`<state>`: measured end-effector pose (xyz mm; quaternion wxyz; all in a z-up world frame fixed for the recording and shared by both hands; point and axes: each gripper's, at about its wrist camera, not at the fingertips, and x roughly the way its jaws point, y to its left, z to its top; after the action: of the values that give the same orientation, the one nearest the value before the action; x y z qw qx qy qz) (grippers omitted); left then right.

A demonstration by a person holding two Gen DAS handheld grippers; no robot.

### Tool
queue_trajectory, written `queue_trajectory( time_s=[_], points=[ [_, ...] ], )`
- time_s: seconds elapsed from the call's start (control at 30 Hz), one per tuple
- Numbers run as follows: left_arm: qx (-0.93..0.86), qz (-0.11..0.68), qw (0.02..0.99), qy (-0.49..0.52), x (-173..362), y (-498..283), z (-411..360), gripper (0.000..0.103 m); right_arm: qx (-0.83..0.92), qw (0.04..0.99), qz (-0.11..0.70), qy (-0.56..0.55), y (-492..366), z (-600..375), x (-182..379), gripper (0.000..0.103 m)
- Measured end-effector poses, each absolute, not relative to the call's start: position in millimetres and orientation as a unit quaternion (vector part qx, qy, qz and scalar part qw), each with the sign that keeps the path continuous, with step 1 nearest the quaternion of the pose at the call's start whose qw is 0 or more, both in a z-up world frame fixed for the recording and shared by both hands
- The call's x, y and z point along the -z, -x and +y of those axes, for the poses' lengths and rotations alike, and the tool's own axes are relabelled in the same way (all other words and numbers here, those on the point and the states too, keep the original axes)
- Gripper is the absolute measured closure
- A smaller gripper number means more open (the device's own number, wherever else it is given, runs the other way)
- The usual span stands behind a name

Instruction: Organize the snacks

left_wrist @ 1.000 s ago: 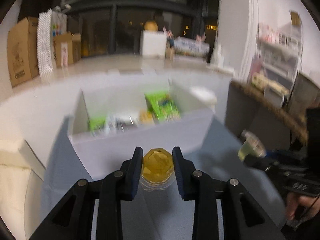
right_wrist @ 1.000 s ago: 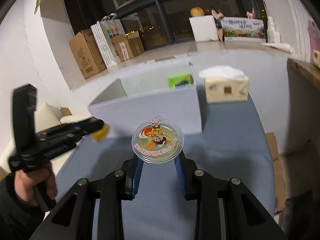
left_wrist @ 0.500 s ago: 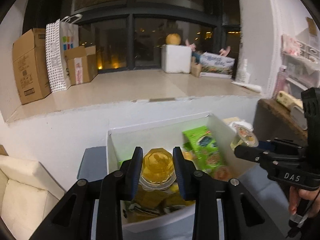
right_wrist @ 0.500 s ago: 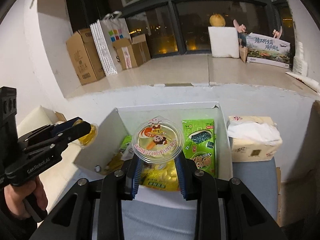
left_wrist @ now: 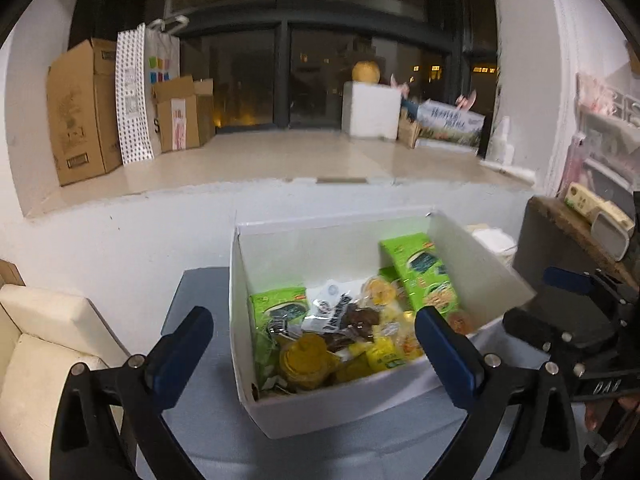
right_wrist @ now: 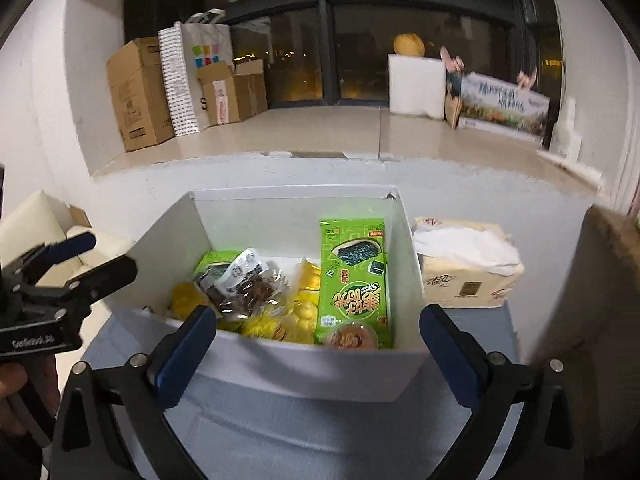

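Blue-padded jaws on both the left gripper (left_wrist: pixel 314 334) and right gripper (right_wrist: pixel 318 330) have just sprung wide, nothing between them. Both hover over the white box (right_wrist: pixel 288 368), where the yellow jelly cup (left_wrist: pixel 306 360) and the printed-lid cup (right_wrist: pixel 350 336) now sit among green seaweed packs (right_wrist: pixel 354 280). Tissue box (right_wrist: pixel 466 276) just beside.

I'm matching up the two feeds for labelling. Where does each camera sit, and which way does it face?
Left wrist: on the left gripper, open, facing down over the white box of snacks; right gripper at the right edge.
Right wrist: on the right gripper, open, facing the same white box; left gripper and hand at the left.
Shared: box, green seaweed packet, windowsill cartons.
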<state>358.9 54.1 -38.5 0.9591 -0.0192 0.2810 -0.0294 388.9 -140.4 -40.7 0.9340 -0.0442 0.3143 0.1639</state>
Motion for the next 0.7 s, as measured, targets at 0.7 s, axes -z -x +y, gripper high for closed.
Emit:
queue_trajectory(
  time_s=[0.7],
  points=[
    [0.033, 0.245, 0.968, 0.046, -14.7, -110.3, 5.3, 0.000, -0.163, 0.953, 0.256, -0.023, -149.3, -190.9, -25.1, 0.000]
  ],
)
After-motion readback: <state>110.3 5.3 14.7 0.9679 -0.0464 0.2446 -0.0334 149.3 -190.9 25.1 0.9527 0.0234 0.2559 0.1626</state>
